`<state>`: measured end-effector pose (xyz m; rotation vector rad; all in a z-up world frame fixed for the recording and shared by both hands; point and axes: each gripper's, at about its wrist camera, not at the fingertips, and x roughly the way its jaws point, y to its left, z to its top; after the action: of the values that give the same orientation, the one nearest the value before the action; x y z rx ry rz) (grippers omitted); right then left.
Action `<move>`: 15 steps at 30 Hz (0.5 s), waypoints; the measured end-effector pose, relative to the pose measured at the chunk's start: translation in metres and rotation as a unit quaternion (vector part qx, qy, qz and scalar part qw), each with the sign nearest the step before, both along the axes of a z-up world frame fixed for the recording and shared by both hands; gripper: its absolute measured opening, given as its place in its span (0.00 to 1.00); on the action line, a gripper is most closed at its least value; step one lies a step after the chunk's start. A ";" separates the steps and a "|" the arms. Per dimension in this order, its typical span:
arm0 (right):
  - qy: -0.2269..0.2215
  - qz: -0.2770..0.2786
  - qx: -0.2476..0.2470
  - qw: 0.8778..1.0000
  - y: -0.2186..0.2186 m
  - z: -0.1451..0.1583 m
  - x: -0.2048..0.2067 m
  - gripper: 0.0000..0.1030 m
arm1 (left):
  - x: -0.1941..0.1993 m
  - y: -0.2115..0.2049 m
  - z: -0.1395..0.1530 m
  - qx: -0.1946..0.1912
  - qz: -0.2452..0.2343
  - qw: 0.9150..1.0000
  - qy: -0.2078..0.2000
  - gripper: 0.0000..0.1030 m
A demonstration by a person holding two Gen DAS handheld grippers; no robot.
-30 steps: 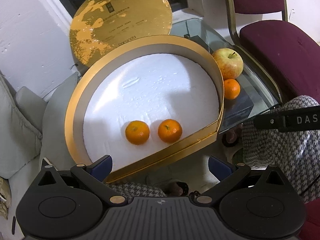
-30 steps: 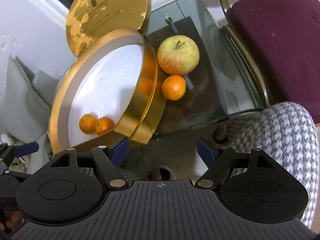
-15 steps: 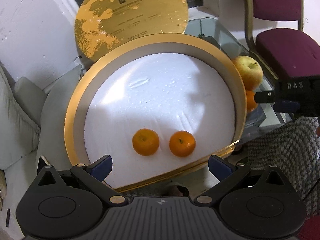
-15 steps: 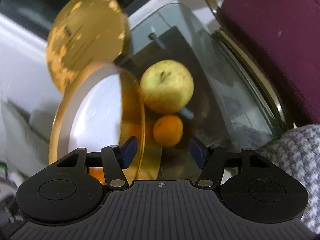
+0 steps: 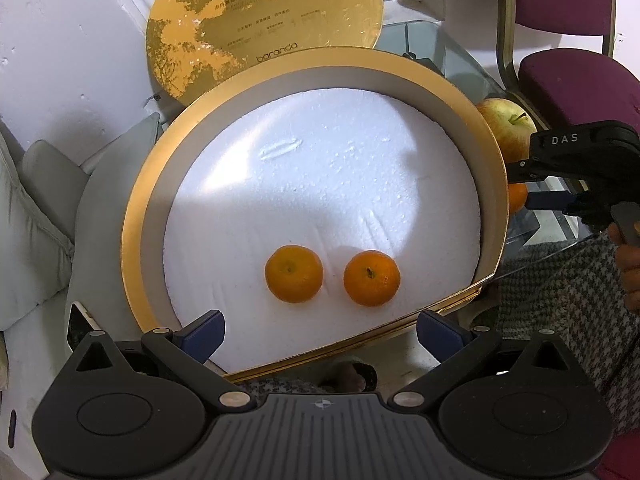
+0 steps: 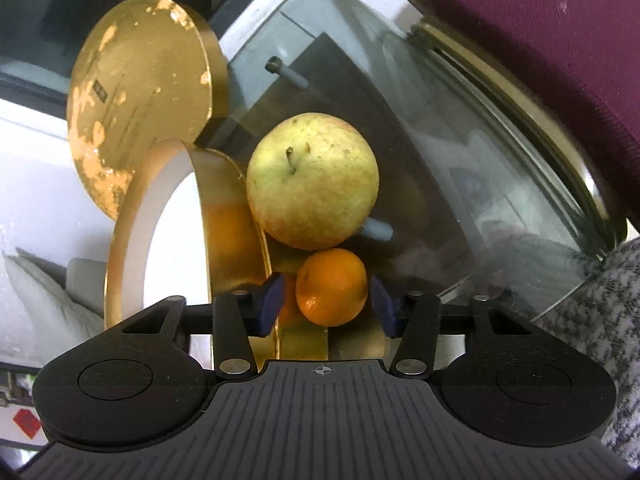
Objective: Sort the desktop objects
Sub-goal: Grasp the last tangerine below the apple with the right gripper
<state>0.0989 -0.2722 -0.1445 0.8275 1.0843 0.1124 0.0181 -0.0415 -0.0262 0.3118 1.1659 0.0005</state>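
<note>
A round gold box [image 5: 136, 240] with a white foam floor holds two mandarins [image 5: 294, 273] [image 5: 371, 277] near its front wall. My left gripper [image 5: 320, 332] hangs open over the box's near rim, nothing between its fingers. On the glass table, right of the box, a yellow-green apple [image 6: 312, 180] sits with a third mandarin [image 6: 332, 286] just in front of it. My right gripper [image 6: 326, 306] is open, one blue fingertip on each side of that mandarin with small gaps showing. In the left wrist view the right gripper [image 5: 560, 184] reaches in beside the apple [image 5: 506, 128].
The gold lid [image 5: 260, 20] leans upright behind the box. The glass table [image 6: 460, 140] has a curved metal edge, with a maroon chair [image 6: 540, 20] beyond it. A houndstooth-clad leg [image 6: 592, 304] is at the right. Grey cushions [image 5: 36, 208] lie left of the box.
The right gripper has come down and forward until its fingers straddle the mandarin on the glass, and they stand slightly narrower. The left gripper has drifted closer over the box.
</note>
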 end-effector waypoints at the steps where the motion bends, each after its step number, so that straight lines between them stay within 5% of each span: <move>1: 0.002 -0.002 0.001 1.000 0.000 -0.001 0.001 0.48 | 0.000 0.000 0.000 0.000 0.000 1.000 0.001 0.99; 15: 0.009 -0.012 0.000 1.000 -0.005 0.003 -0.014 0.40 | -0.017 0.013 0.004 0.004 0.017 1.000 -0.004 0.99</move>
<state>0.0851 -0.2775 -0.1417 0.8421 1.0918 0.0842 0.0007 -0.0289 -0.0219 0.2994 1.1640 0.0354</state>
